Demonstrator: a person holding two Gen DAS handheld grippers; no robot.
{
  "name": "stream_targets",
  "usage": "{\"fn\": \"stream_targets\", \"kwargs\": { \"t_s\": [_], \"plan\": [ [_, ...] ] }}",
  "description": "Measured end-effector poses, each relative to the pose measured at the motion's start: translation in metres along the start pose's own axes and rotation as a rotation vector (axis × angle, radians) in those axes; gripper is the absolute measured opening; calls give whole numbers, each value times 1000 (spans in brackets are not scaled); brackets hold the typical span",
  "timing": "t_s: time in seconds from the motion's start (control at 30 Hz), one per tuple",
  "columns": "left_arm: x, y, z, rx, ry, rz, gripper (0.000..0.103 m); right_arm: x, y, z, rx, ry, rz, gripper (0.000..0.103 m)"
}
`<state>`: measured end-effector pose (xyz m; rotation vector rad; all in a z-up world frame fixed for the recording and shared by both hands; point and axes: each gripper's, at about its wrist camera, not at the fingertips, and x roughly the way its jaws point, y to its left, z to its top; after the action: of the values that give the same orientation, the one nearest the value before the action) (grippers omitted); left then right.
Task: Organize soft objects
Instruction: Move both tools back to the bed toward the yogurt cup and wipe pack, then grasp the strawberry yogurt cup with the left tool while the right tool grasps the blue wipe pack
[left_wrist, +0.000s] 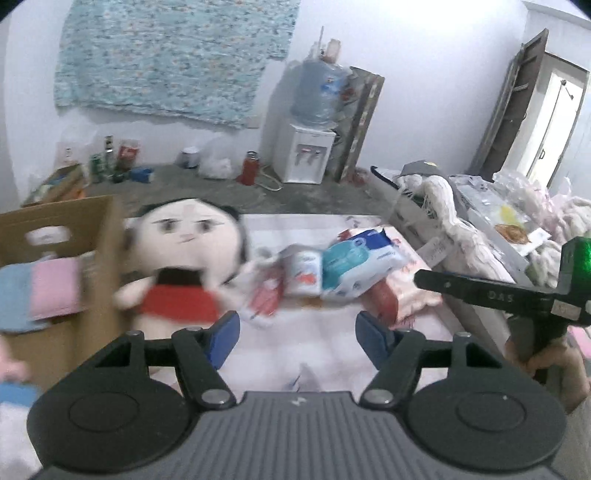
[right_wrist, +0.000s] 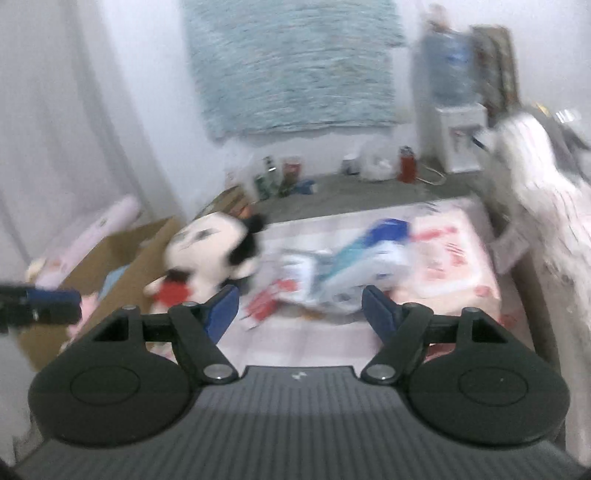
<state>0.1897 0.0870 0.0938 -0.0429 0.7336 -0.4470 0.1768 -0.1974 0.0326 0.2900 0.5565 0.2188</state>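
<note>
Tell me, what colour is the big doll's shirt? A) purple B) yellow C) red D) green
C: the plush doll with the round pale face and black hair wears a red top, seen in both wrist views as it leans beside the cardboard box.

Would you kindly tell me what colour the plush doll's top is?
Red, below a black collar; the plush doll shows best in the left wrist view.
</note>
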Motion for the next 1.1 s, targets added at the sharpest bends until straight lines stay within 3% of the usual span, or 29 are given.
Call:
{"fn": "stream_targets", "kwargs": {
  "t_s": [0.1, 0.23, 0.4, 0.47, 0.57, 0.73, 0.87, 1.1],
  "plan": [
    [64, -23, 5, 17, -15, 10, 68, 32, -40, 5, 71, 2, -47, 75],
    [142, -38, 13, 53, -42, 62, 68, 79, -64, 10, 69, 23, -1, 87],
    [203, -29, 22, -33, -26, 107, 63, 123, -79, 24, 97, 75, 21, 86],
    [215, -23, 23, -75, -4, 117, 60, 119, -81, 25, 142, 90, 3, 78],
    [226, -18, 23, -81, 24, 89, 50, 125, -78, 25, 169, 83, -21, 66],
    [223, -28, 24, -12, 20, 141, 47, 130, -62, 20, 85, 86, -70, 43],
    [214, -31, 21, 11, 26, 163, 47, 127, -60, 16, 122, 59, -77, 35],
    [189, -38, 18, 50, -2, 154, 47, 110, -62, 15, 164, 40, 23, 30]
  ]
}}
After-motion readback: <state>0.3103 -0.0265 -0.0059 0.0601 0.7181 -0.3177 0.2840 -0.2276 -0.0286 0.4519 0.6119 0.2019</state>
